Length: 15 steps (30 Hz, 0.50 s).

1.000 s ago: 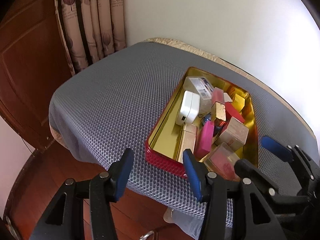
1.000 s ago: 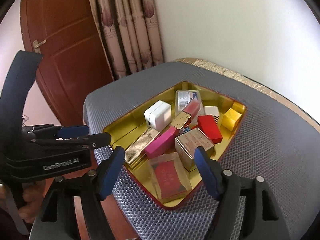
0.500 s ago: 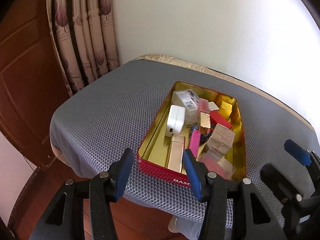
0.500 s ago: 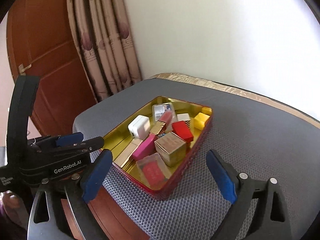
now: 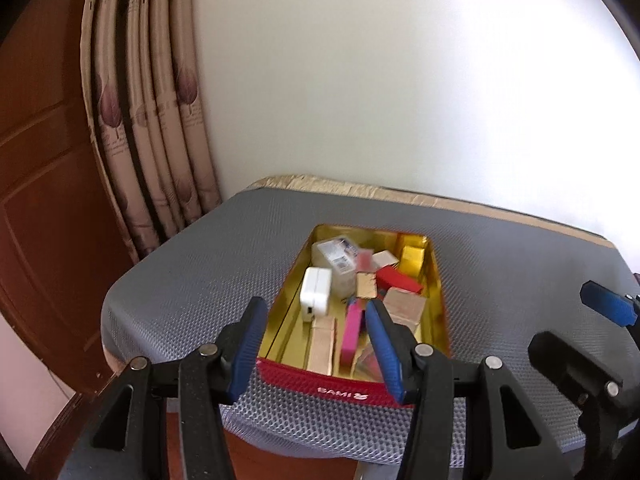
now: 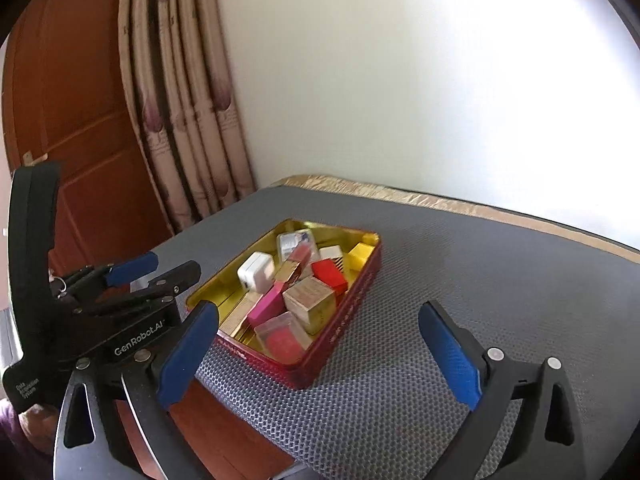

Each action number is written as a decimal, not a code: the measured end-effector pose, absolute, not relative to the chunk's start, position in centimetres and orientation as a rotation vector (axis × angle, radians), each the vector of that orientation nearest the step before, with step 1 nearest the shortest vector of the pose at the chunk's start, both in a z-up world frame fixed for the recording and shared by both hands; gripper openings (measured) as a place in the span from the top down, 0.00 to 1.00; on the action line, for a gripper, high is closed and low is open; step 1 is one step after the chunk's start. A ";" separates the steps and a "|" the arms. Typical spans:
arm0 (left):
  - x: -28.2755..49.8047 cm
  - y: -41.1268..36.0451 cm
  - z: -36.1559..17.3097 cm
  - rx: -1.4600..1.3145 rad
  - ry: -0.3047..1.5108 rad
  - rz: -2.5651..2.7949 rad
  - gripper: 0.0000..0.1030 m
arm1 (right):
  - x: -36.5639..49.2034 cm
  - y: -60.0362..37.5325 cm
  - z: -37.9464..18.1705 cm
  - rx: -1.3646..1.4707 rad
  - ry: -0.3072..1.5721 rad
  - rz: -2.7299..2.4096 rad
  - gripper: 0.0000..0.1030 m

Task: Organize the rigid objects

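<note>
White wall [image 6: 400,80] behind everything; patterned curtain [image 5: 152,120] and brown wooden door [image 6: 80,100] at its left.

Table [image 6: 480,280] under grey mesh cover, tan fabric edge [image 6: 380,190] along the wall side.

Red tin [image 6: 344,320] with gold inside, lying flat on the table near the front-left corner, lid off, white lettering on the near short wall in the left wrist view [image 5: 340,386].

In the tin, crowded toward the right half:
- Clear plastic box with red contents [image 6: 282,338] at the near corner.
- Beige cardboard box [image 6: 310,300] just behind it, tilted, resting on neighbours.
- White charger [image 5: 316,294] along the tin's left side, about midway.
- Long pale ribbed box [image 5: 322,344] in front of the charger, against the near wall.
- Pink bar [image 5: 352,334] just right of the ribbed box, leaning against the beige box.
- Clear packet with a printed label [image 5: 336,256] at the far-left end.
- Red box [image 6: 330,276] behind the beige box.
- Yellow block [image 6: 360,254] in the far-right corner.
- Small gold-wrapped piece [image 5: 366,284] near the middle; small white box [image 6: 332,254] beside the yellow block. Blurred in the left wrist view.

Left gripper [image 5: 316,350]: fingers apart, nothing between them, hovering off the near short end of the tin, not touching it. Seen from the side in the right wrist view [image 6: 160,270], at the tin's left.

Right gripper [image 6: 320,364]: fingers spread wide, holding nothing, above the mesh at the tin's near-right corner, apart from it.
</note>
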<state>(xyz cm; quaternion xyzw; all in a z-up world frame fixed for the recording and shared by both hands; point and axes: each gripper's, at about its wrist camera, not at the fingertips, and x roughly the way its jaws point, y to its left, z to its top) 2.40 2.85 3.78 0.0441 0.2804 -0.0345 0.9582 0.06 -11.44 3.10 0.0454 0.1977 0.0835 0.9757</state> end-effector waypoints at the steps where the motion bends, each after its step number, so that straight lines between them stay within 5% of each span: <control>1: 2.2 2.8 4.0 0.086 0.562 -0.083 0.49 | -0.3 -11.7 3.2 0.097 0.388 0.156 0.03; 15: -0.3 2.7 5.4 0.077 0.523 -0.104 0.44 | -3.9 -11.2 4.2 0.081 0.318 0.027 0.00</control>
